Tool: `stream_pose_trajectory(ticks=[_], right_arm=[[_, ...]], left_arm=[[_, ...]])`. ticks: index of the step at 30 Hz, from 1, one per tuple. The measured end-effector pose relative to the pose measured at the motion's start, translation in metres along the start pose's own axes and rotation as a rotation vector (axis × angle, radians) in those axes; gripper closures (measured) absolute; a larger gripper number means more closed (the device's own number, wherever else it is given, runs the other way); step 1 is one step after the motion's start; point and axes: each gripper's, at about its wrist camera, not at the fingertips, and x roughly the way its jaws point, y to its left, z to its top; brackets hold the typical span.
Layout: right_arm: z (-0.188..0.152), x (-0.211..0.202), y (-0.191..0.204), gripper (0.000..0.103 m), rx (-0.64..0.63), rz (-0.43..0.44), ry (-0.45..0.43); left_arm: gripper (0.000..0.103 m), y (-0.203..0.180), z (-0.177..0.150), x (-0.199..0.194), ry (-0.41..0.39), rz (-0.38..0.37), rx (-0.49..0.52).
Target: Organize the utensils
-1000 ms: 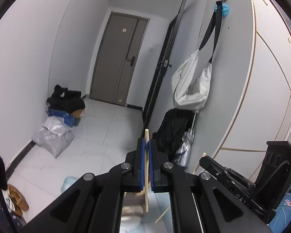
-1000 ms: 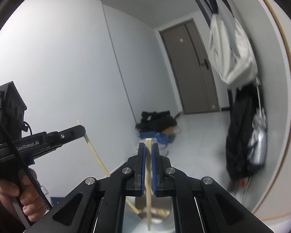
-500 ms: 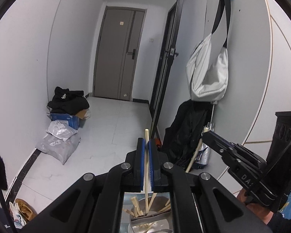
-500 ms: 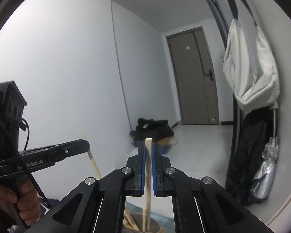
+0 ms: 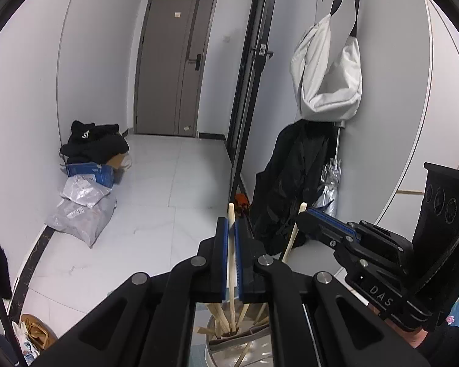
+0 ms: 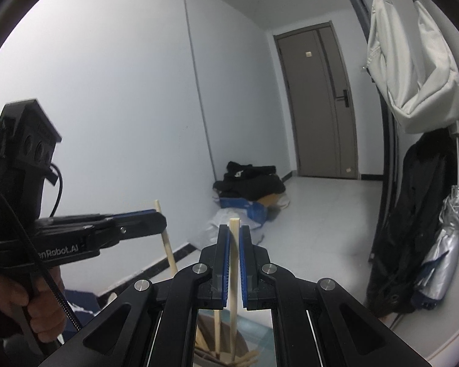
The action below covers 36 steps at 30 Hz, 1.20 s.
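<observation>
You've got one wooden chopstick clamped in each gripper right now. The left gripper is clenched on a pale chopstick that stands roughly upright between the blue pads, its top end poking up just past the fingertips. Its lower end runs down into the round metal utensil holder at the bottom of the left wrist view, where several more wooden chopsticks lean at different angles. Whether your stick's tip is touching the bottom, I can't tell.

The right gripper is also closed around a chopstick, again near vertical, with its squared-off top sticking out above the pads. It drops toward the same holder, and its lower end sits among the sticks already in there.

Both grippers are close together over the holder: the left one shows up on the left of the right wrist view, with your hand wrapped round its handle.

Background is a hallway: grey door, white bag hanging on the wall, folded silver umbrella, black clothes piled on a blue box.
</observation>
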Motion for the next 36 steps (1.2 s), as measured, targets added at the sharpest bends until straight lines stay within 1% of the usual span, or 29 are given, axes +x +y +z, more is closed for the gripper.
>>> stream_pose_trajectory(ticks=[6, 8, 10, 13, 14, 17, 18, 19, 20, 21, 22, 23, 24, 25, 26, 27, 28, 30, 32, 34, 36], right_arm=[[-0.017, 0.008, -0.004, 0.098, 0.042, 0.02, 0.054], [-0.023, 0.008, -0.004, 0.098, 0.051, 0.024, 0.074], [-0.029, 0.008, -0.004, 0.095, 0.053, 0.034, 0.093], [-0.038, 0.005, -0.004, 0.095, 0.064, 0.03, 0.117], [-0.04, 0.003, -0.005, 0.095, 0.08, 0.035, 0.124], [-0.045, -0.005, -0.009, 0.093, 0.114, 0.017, 0.145], [-0.043, -0.008, -0.011, 0.09, 0.117, 0.014, 0.142], [-0.042, -0.012, -0.011, 0.081, 0.118, 0.002, 0.137], [-0.041, -0.018, -0.01, 0.075, 0.119, -0.009, 0.131], [-0.04, -0.023, -0.01, 0.063, 0.124, -0.015, 0.124], [-0.038, -0.03, -0.009, 0.053, 0.129, -0.026, 0.11], [-0.036, -0.036, -0.008, 0.047, 0.132, -0.044, 0.096], [-0.034, -0.042, -0.006, 0.038, 0.13, -0.058, 0.085], [-0.032, -0.046, -0.004, 0.035, 0.125, -0.068, 0.076], [-0.031, -0.052, -0.001, 0.034, 0.116, -0.076, 0.069], [-0.028, -0.058, 0.003, 0.031, 0.101, -0.084, 0.065], [-0.028, -0.061, 0.007, 0.026, 0.092, -0.091, 0.064], [-0.025, -0.071, 0.013, 0.022, 0.074, -0.109, 0.053], [-0.023, -0.081, 0.021, 0.02, 0.065, -0.119, 0.037], [-0.023, -0.088, 0.024, 0.016, 0.064, -0.129, 0.028], [-0.022, -0.099, 0.029, 0.015, 0.06, -0.143, 0.012]], left_arm=[[0.102, -0.008, -0.013, 0.009, 0.07, -0.023, 0.024], [0.102, -0.008, -0.017, 0.014, 0.104, -0.038, 0.011], [0.102, -0.007, -0.023, 0.021, 0.139, -0.052, 0.006], [0.102, -0.008, -0.029, 0.027, 0.179, -0.059, 0.019], [0.101, -0.008, -0.03, 0.027, 0.196, -0.054, 0.012], [0.101, -0.003, -0.03, 0.019, 0.184, -0.017, -0.025], [0.097, -0.001, -0.028, 0.015, 0.182, 0.01, -0.039], [0.095, 0.001, -0.026, 0.011, 0.178, 0.024, -0.055], [0.086, 0.001, -0.026, 0.008, 0.174, 0.033, -0.066], [0.074, 0.002, -0.024, 0.002, 0.16, 0.048, -0.079], [0.067, 0.003, -0.024, 0.0, 0.15, 0.057, -0.084], [0.053, 0.003, -0.023, -0.008, 0.126, 0.078, -0.092], [0.04, 0.003, -0.023, -0.014, 0.104, 0.093, -0.095], [0.035, 0.002, -0.022, -0.021, 0.075, 0.113, -0.097], [0.028, 0.002, -0.022, -0.024, 0.06, 0.126, -0.097], [0.024, 0.0, -0.022, -0.031, 0.036, 0.142, -0.098], [0.023, -0.002, -0.021, -0.037, 0.02, 0.155, -0.1], [0.02, -0.004, -0.021, -0.043, 0.003, 0.171, -0.099], [0.017, -0.008, -0.022, -0.051, -0.016, 0.188, -0.096], [0.012, -0.013, -0.024, -0.062, -0.042, 0.205, -0.093], [0.007, -0.016, -0.025, -0.071, -0.07, 0.217, -0.091]])
